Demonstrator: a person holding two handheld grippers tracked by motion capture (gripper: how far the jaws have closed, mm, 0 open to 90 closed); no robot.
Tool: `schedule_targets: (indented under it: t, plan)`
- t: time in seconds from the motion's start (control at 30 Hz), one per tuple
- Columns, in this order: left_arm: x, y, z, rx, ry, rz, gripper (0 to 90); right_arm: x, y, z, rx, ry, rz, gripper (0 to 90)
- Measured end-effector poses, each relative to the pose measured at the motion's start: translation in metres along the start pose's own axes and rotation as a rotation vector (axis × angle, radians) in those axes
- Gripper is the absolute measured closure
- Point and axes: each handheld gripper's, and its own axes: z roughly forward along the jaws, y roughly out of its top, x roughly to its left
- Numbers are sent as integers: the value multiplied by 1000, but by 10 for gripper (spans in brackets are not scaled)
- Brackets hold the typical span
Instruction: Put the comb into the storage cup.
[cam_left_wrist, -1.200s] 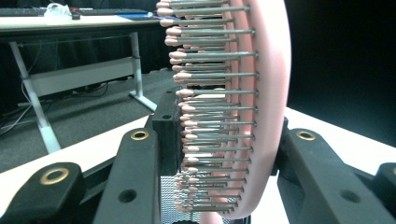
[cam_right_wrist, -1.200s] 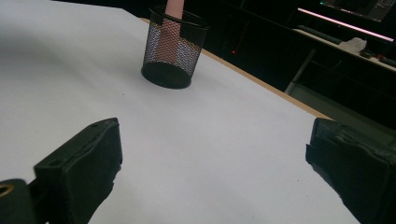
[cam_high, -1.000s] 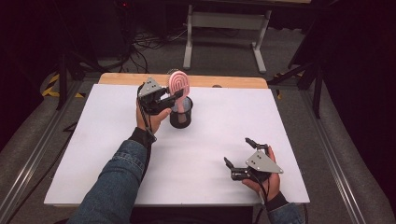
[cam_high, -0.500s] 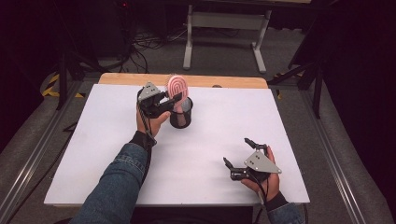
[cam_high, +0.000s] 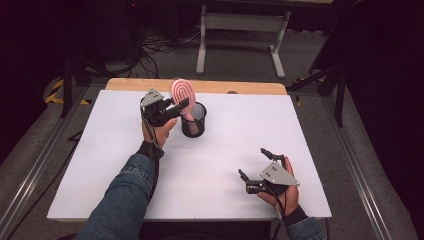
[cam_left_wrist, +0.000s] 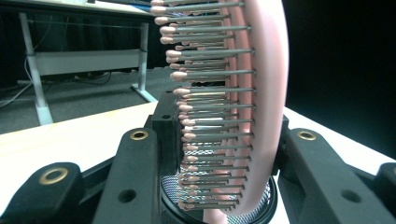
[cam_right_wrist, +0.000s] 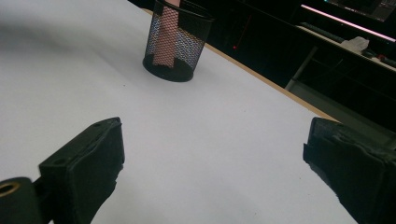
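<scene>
A pink hairbrush (cam_high: 181, 92) stands with its handle down in a black mesh cup (cam_high: 194, 122) at the back middle of the white table (cam_high: 100, 165). My left gripper (cam_high: 184, 103) is shut on the brush head from the left, just above the cup's rim. In the left gripper view the bristled head (cam_left_wrist: 252, 93) sits between my jaws, with the cup (cam_left_wrist: 264, 210) below. My right gripper (cam_high: 253, 163) stands open near the front right, nothing between its jaws. Its view shows the cup (cam_right_wrist: 175, 42) farther off, with the pink handle (cam_right_wrist: 163, 37) inside.
The table's wooden back edge (cam_high: 240, 87) runs just behind the cup. A white desk frame (cam_high: 240, 30) and cables lie on the floor beyond. Bare white surface stretches between the cup and my right gripper (cam_right_wrist: 215, 154).
The brush head has leaned slightly to the left with my left gripper. The cup and the right gripper have stayed in place.
</scene>
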Motion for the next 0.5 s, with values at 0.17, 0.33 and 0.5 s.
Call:
schedule_targets:
  t: [0.17, 0.33, 0.5]
  plan:
    - [3, 0, -2, 7, 18, -3, 619, 0, 0, 1, 4, 2, -3, 57]
    - [5, -2, -4, 16, 27, -5, 613, 1, 0, 1, 7, 6, -6, 56]
    - [6, -3, -5, 22, 42, -1, 607, 2, 0, 1, 10, 12, -9, 56]
